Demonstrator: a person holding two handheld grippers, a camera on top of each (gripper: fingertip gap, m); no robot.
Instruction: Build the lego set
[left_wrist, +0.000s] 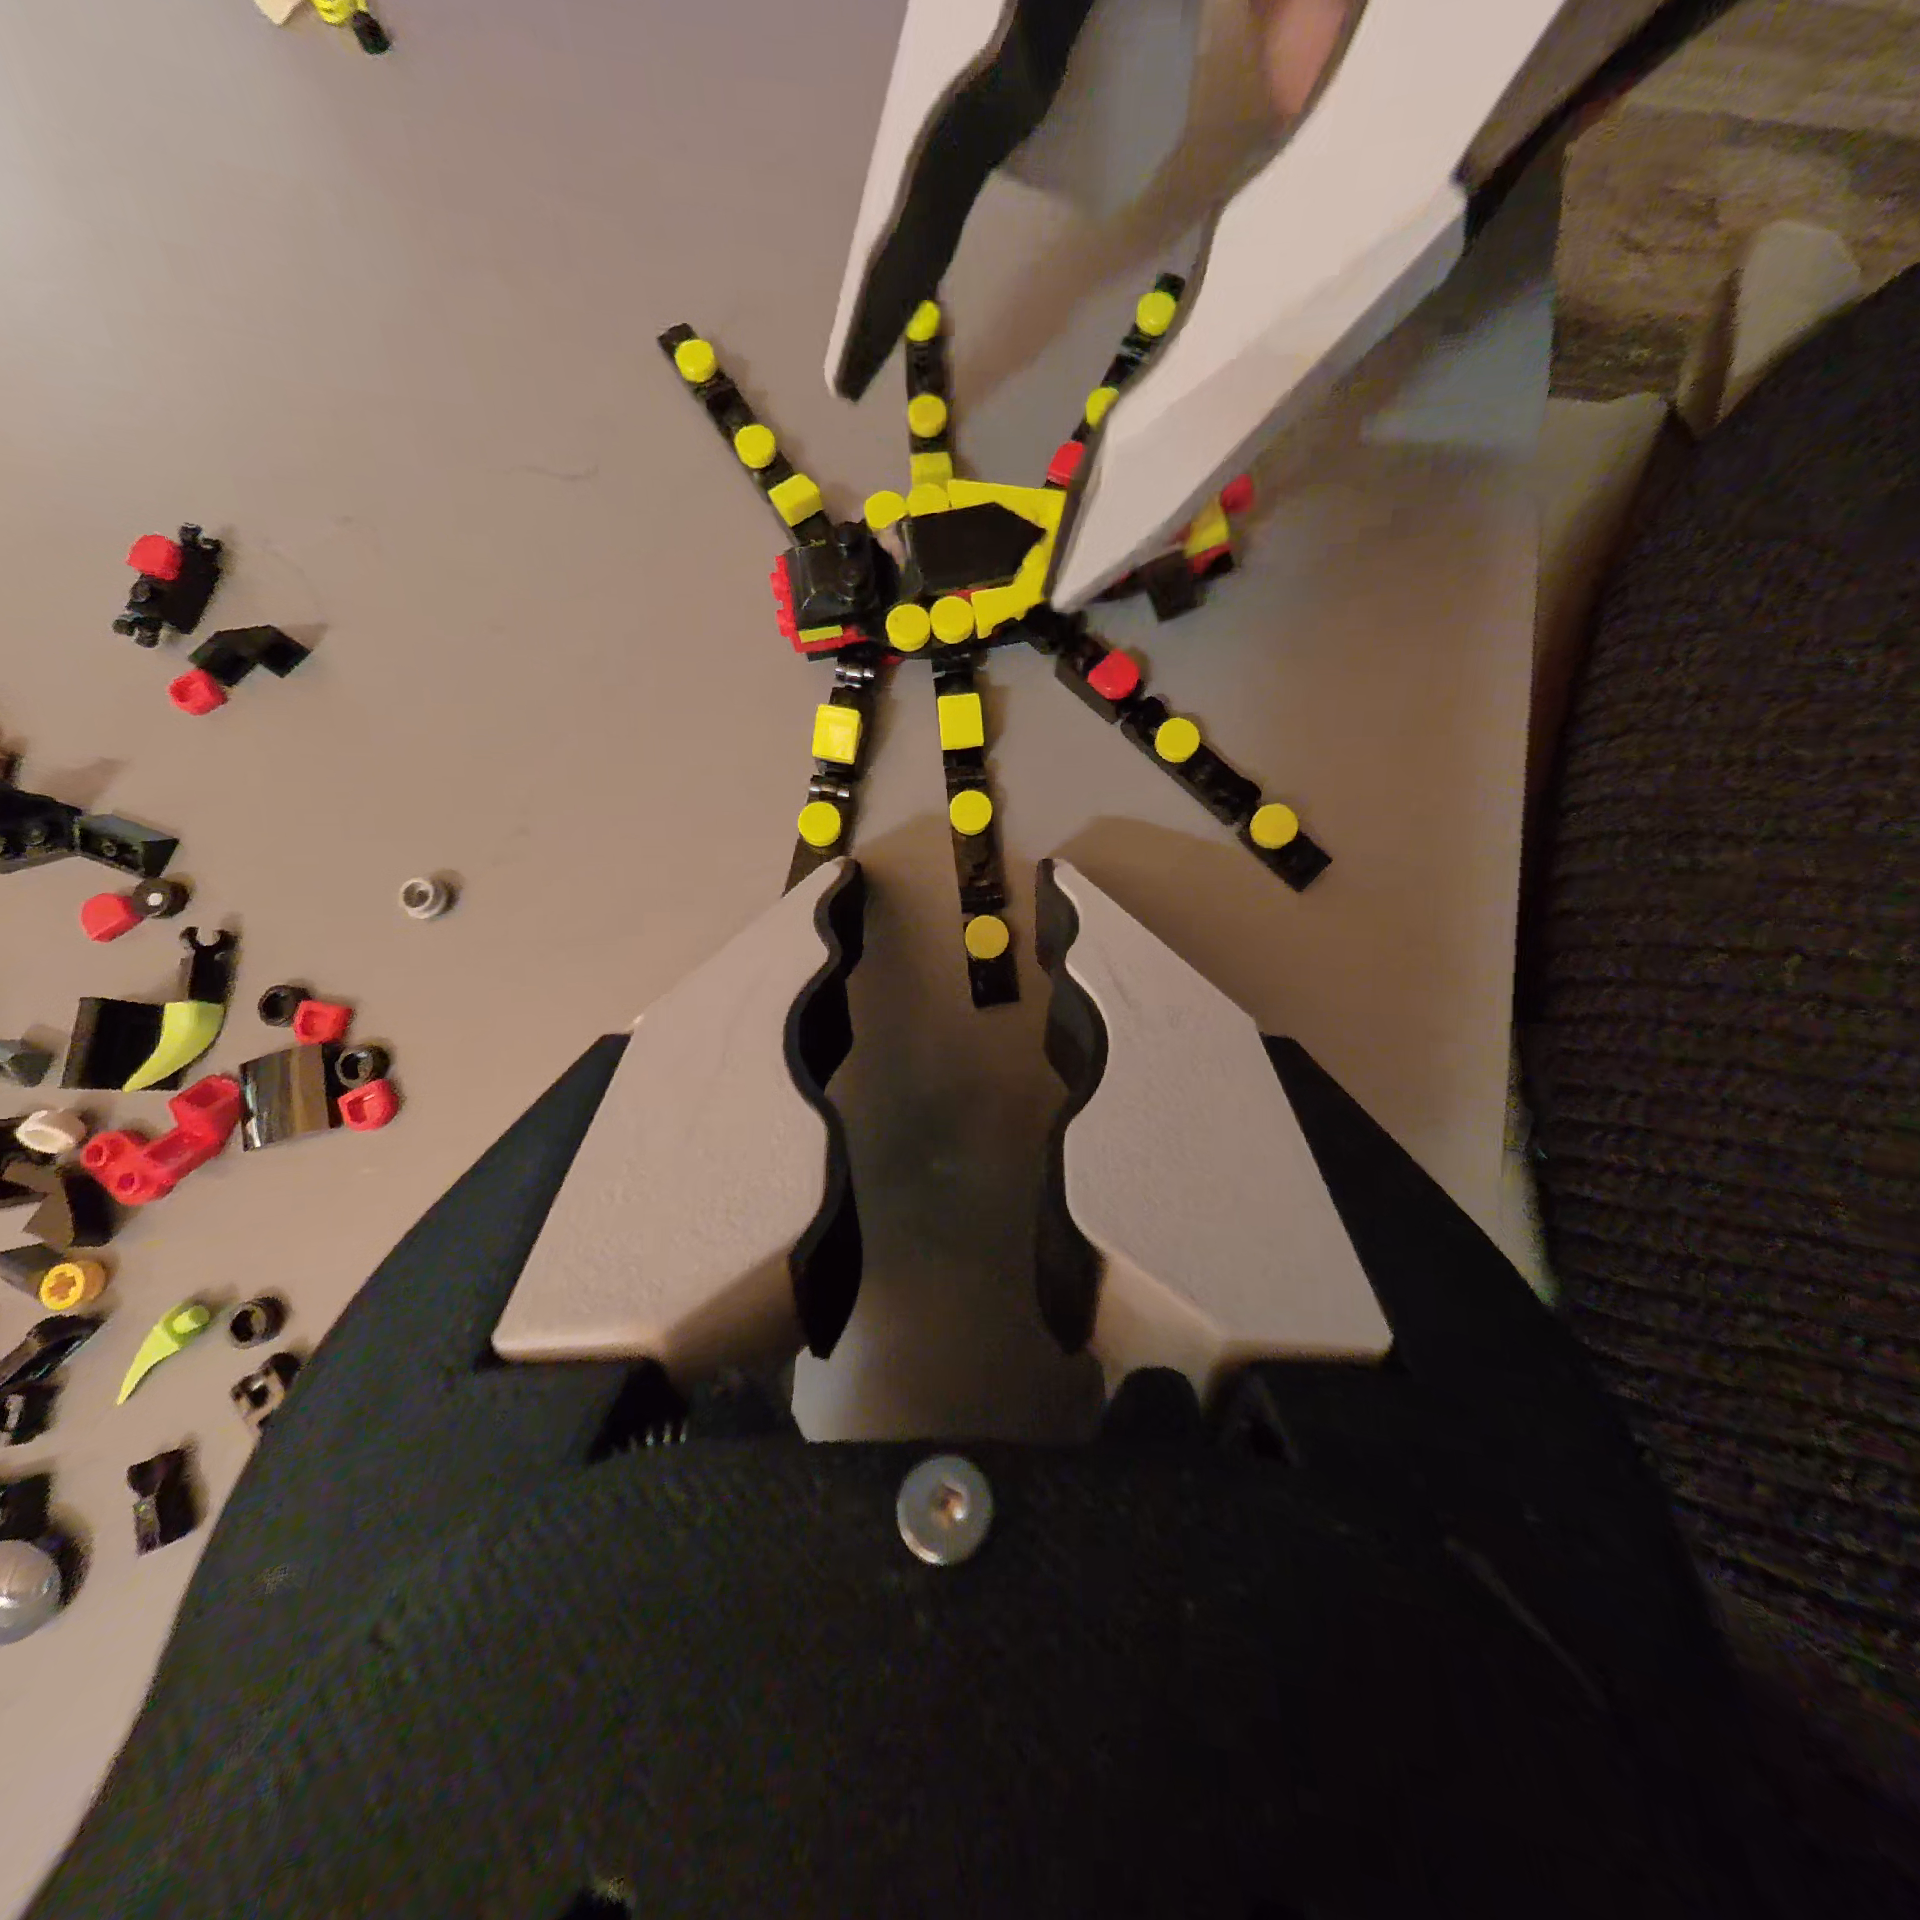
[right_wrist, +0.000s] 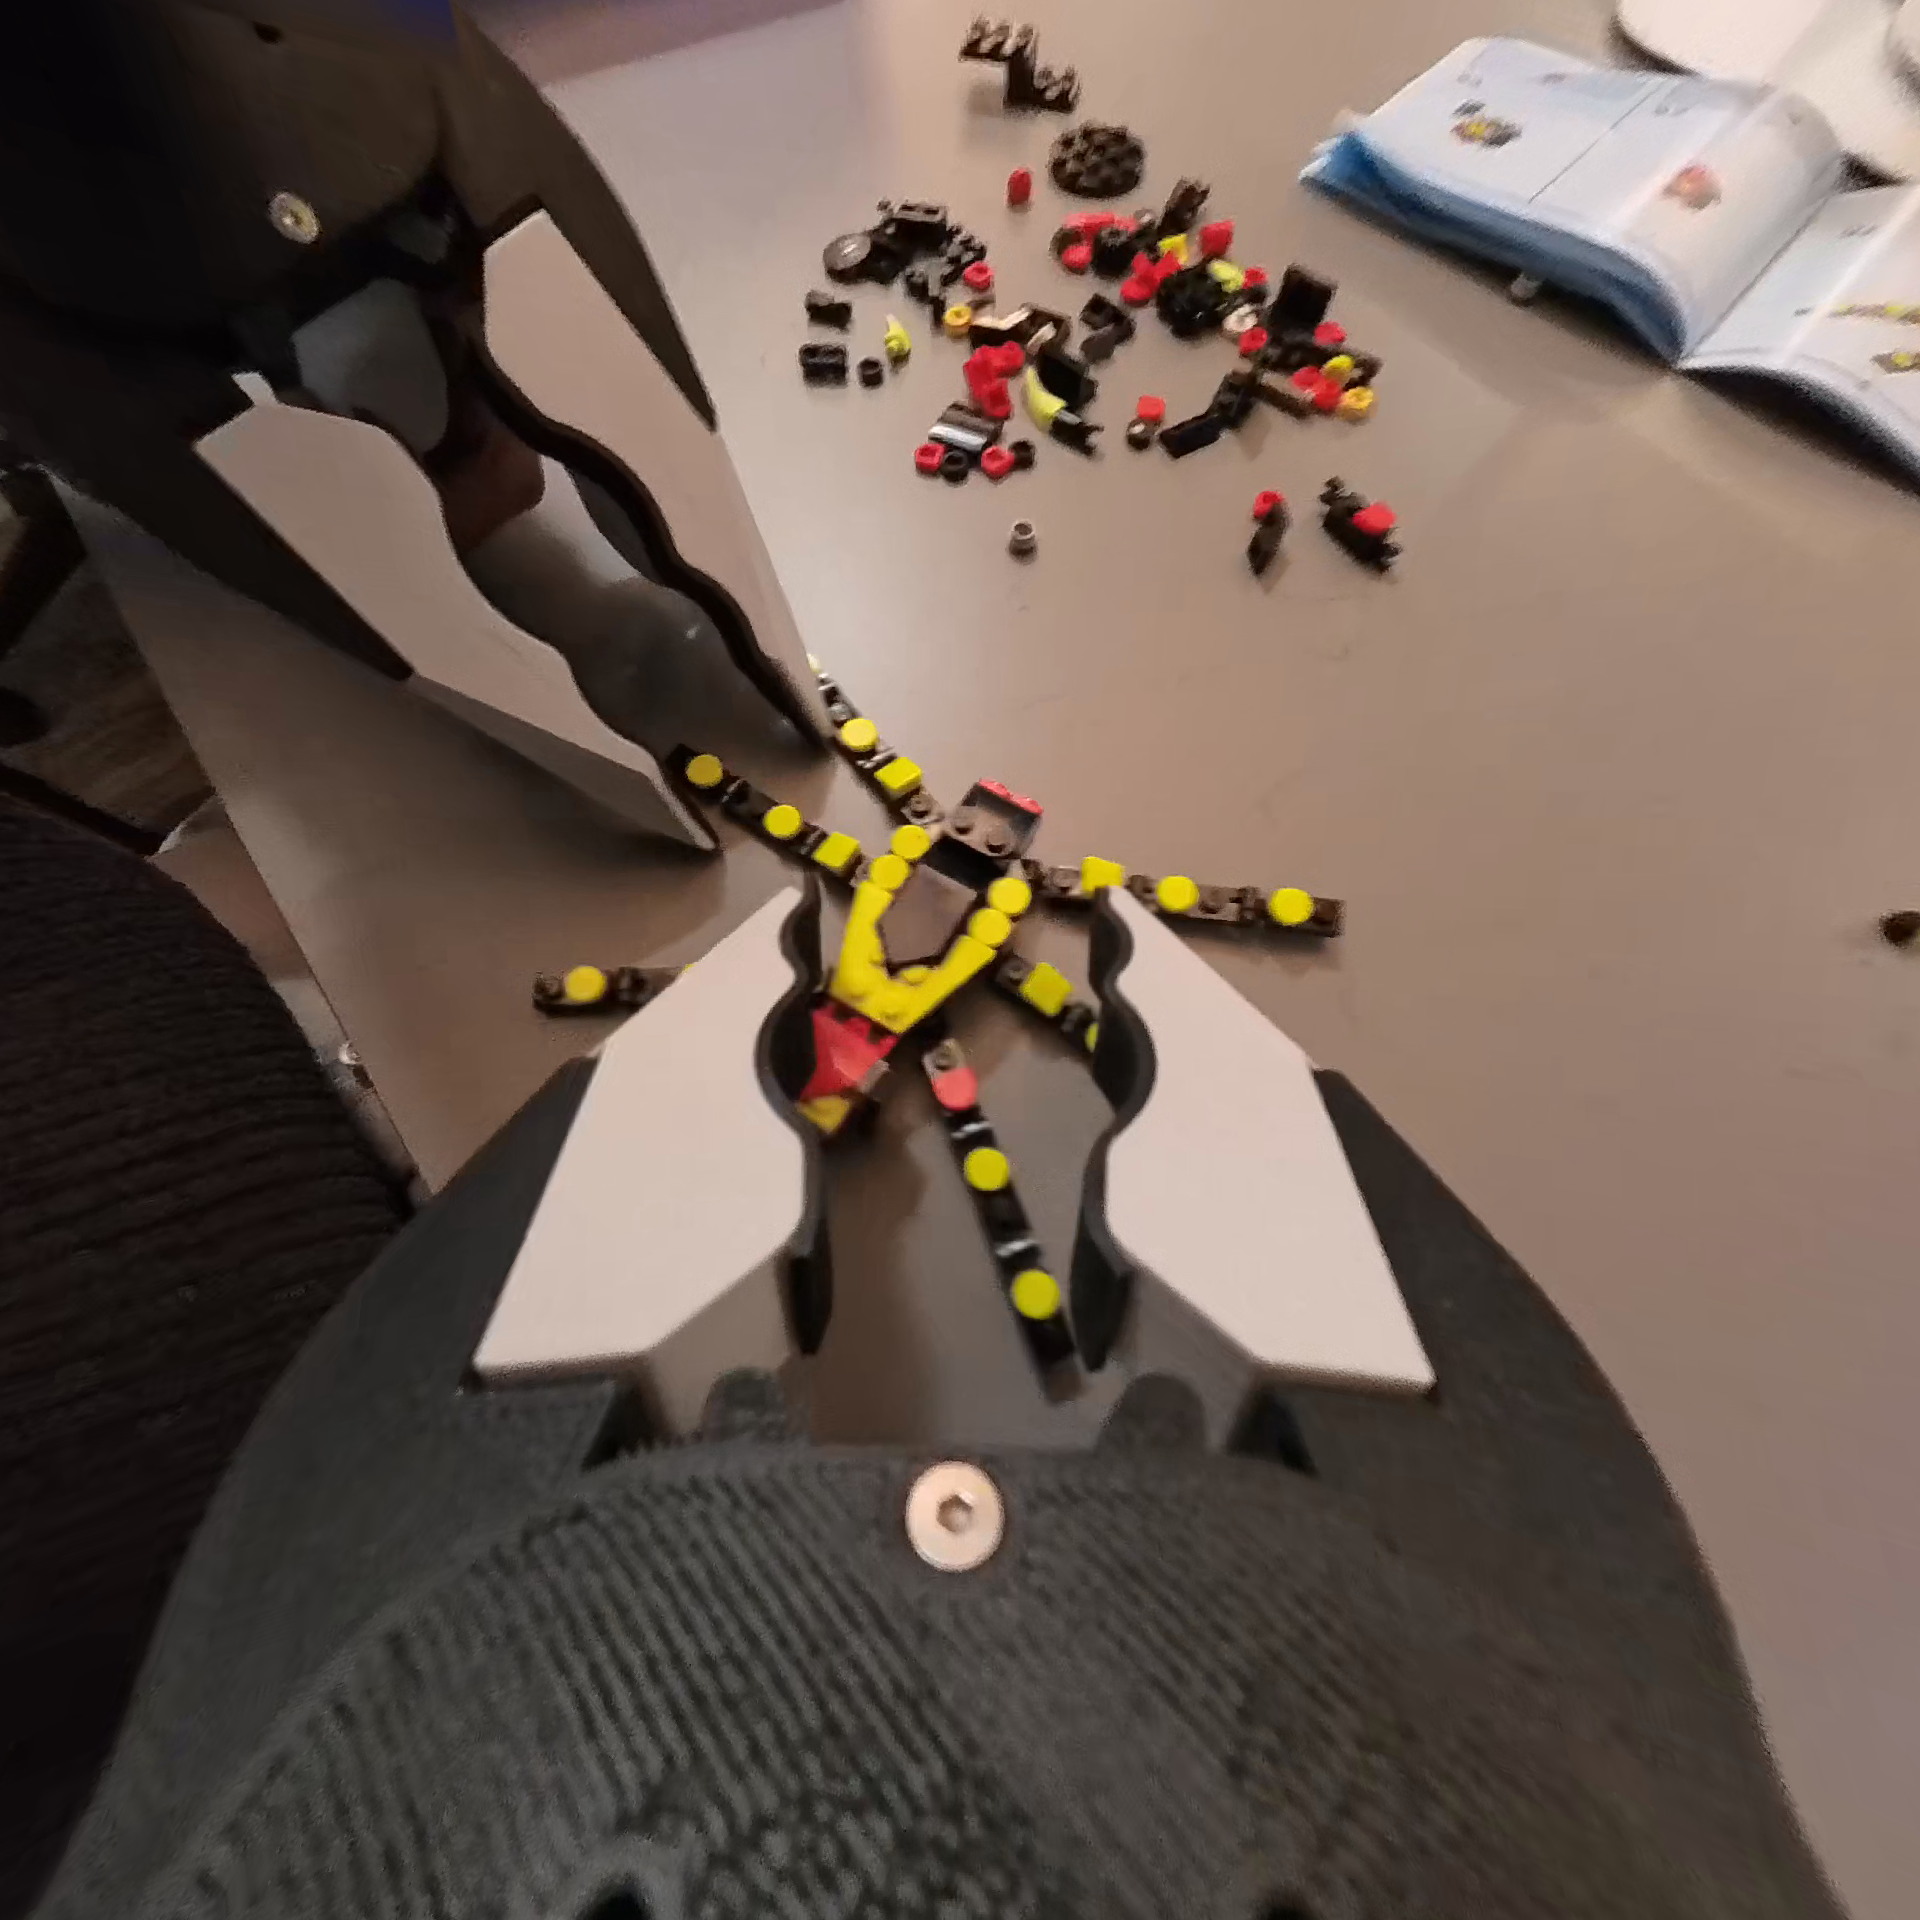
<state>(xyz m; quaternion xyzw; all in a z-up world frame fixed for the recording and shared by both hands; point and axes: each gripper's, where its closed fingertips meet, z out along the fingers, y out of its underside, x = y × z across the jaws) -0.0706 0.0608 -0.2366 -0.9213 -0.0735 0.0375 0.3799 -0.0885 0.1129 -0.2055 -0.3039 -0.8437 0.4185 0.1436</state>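
Note:
A black spider model (left_wrist: 966, 551) with yellow and red studs lies flat on the grey table (left_wrist: 416, 416), legs spread. My left gripper (left_wrist: 948, 883) is open. Its fingers stand either side of the end of one leg (left_wrist: 982, 914) without gripping it. My right gripper (right_wrist: 951, 914) is open, its fingers either side of the spider's body (right_wrist: 914, 956). In the left wrist view the right gripper (left_wrist: 956, 494) comes in from the top. One of its fingertips (left_wrist: 1070, 592) is right at the body's edge. The left gripper also shows in the right wrist view (right_wrist: 762, 787), beside two legs.
A scatter of loose black, red and yellow pieces (left_wrist: 208, 1060) lies left of the spider, also seen farther back in the right wrist view (right_wrist: 1122, 312). An open instruction booklet (right_wrist: 1621, 197) lies beyond them. The table edge and dark fabric (left_wrist: 1714, 935) are close on the right. About 7 centimetres separates my left fingertips from my right.

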